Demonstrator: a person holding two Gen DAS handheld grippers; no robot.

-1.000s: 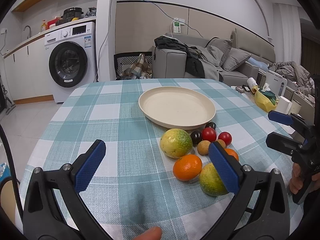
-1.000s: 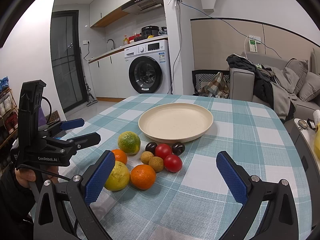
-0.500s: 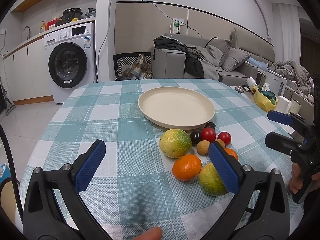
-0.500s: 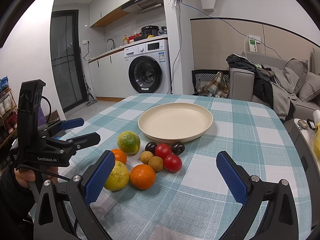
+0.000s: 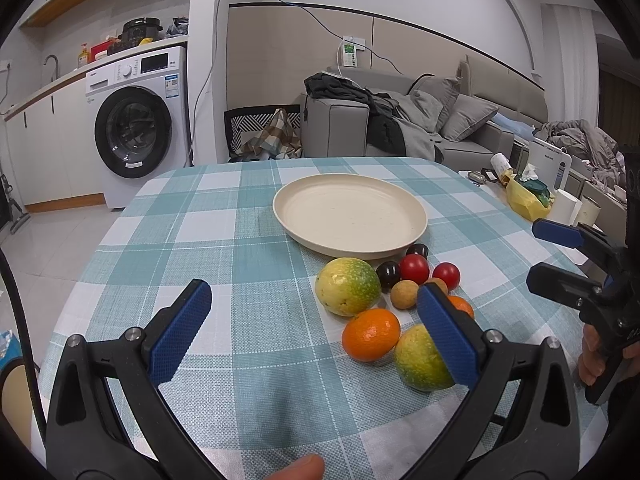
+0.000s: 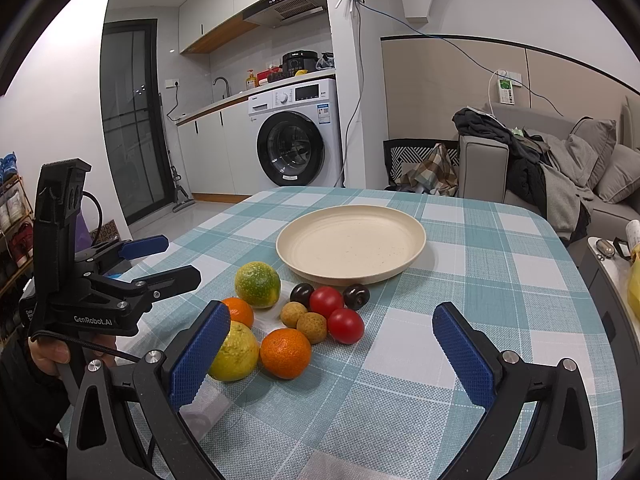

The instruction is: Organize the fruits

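Observation:
A cream plate (image 5: 350, 212) (image 6: 350, 240) sits bare on the checked tablecloth. In front of it lies a cluster of fruit: a green-yellow citrus (image 5: 347, 286) (image 6: 257, 284), an orange (image 5: 371, 334) (image 6: 285, 353), a second green-yellow citrus (image 5: 420, 360) (image 6: 234, 351), a smaller orange (image 6: 239, 311), red tomatoes (image 5: 414, 269) (image 6: 345, 325), dark plums (image 5: 388, 274) (image 6: 356, 294) and brown longans (image 6: 311, 327). My left gripper (image 5: 314, 328) (image 6: 160, 258) hovers open, just left of the fruit. My right gripper (image 6: 332, 354) (image 5: 556, 256) is open over the near table, with the fruit ahead and to its left.
A washing machine (image 5: 138, 136) and kitchen counter stand beyond the table's far left. A grey sofa (image 5: 420, 124) with clothes lies behind. A side table (image 5: 532, 196) with a yellow bag and cups is at the right edge. A chair (image 6: 420, 168) stands past the far edge.
Nothing has visibly moved apart from a slight drift of the left wrist view; both grippers stay open and the fruit lies as before.

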